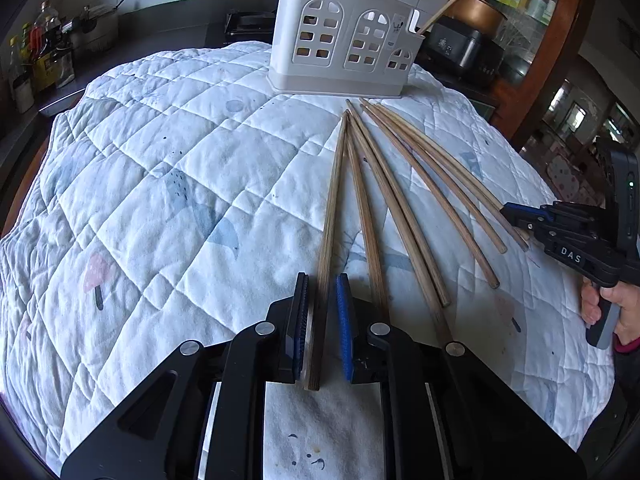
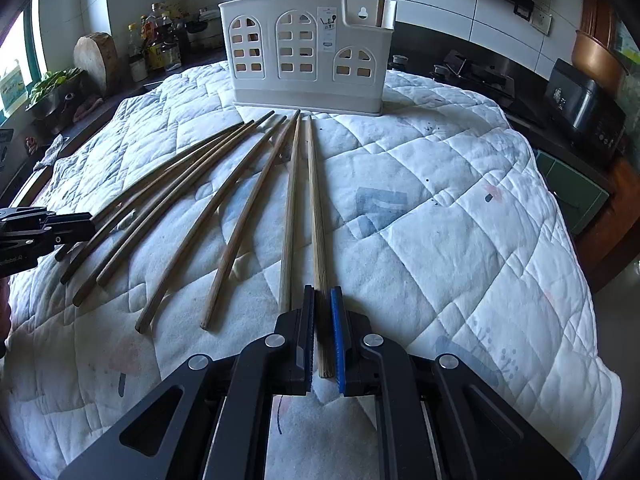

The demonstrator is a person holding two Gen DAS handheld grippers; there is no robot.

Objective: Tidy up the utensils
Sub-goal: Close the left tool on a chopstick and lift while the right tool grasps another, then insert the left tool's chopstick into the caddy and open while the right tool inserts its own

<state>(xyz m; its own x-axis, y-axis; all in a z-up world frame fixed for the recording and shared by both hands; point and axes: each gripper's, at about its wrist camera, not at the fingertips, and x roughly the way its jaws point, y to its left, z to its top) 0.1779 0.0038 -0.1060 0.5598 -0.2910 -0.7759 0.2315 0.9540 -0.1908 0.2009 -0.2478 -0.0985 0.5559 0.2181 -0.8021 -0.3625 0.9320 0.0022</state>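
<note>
Several wooden chopsticks lie fanned out on a white quilted cloth, tips toward a white utensil holder at the far edge, which has chopsticks standing in it. My left gripper straddles the thick end of the leftmost chopstick, jaws narrowly apart with a small gap on the right side. My right gripper straddles the thick end of the rightmost chopstick, jaws close around it. The holder also shows in the right wrist view. Each gripper shows at the edge of the other's view.
A kitchen counter runs behind the cloth, with bottles, a wooden block, a stove and a dark cooker. A wooden cabinet stands at the right. The cloth falls off at the table edges.
</note>
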